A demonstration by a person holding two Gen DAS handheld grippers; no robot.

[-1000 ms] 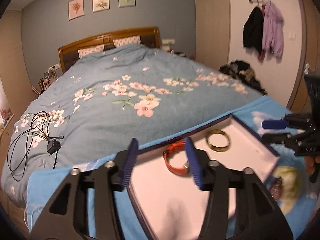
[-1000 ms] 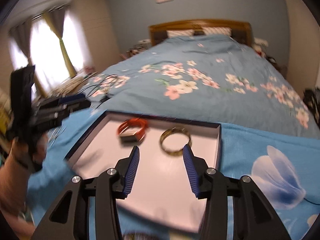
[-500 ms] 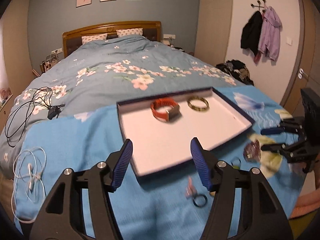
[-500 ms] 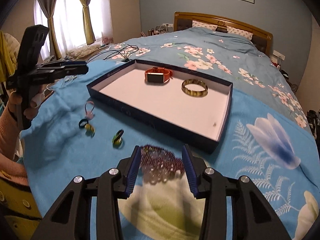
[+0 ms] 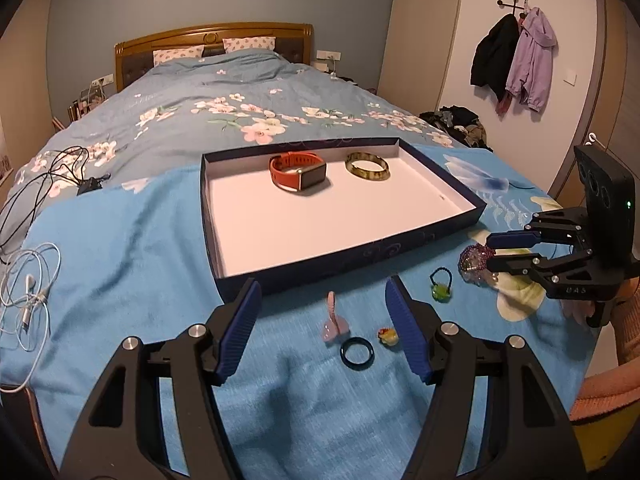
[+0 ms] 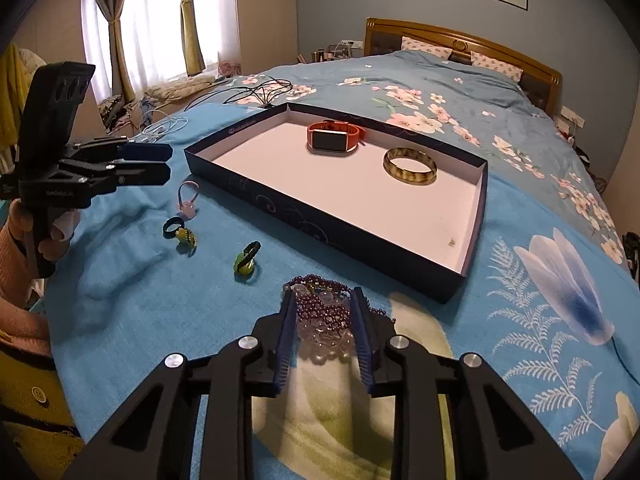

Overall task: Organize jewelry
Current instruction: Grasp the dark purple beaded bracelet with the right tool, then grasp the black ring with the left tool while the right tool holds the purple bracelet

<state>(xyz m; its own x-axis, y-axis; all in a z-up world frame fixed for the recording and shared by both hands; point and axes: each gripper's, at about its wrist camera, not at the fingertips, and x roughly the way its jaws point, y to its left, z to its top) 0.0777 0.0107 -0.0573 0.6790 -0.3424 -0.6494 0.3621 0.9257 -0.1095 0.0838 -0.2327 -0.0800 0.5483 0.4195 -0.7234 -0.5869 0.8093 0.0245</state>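
right gripper (image 6: 323, 334) fingers (image 6: 286, 344) are closing in on the beads (image 6: 320, 312), pads either side of the purple and clear pile and touching it; the beads are lying on the bed's blue cloth (image 6: 540, 320), just outside the near corner of the tray (image 6: 328, 224). from the left wrist view the same beads (image 5: 474, 262) are sitting at the tips of the right gripper (image 5: 494, 252).

left gripper (image 5: 323, 326) fingers (image 5: 240, 326) are standing wide apart, gripping nothing, hovering over the cloth in front of the tray. lying between and just beyond them: a pink clip (image 5: 333, 320), a dark ring (image 5: 357, 353), a small yellow trinket (image 5: 387, 335). a hair tie (image 5: 441, 286) with a green charm is lying further right, near the beads.

inside the tray (image 5: 224, 276), toward its far edge: an orange watch (image 5: 298, 170) and a bangle (image 5: 367, 165), apart from each other, both resting on the white floor.

white earphones (image 5: 30, 300) are lying coiled on the cloth at far left, black cables (image 5: 44, 180) on the floral duvet beyond.
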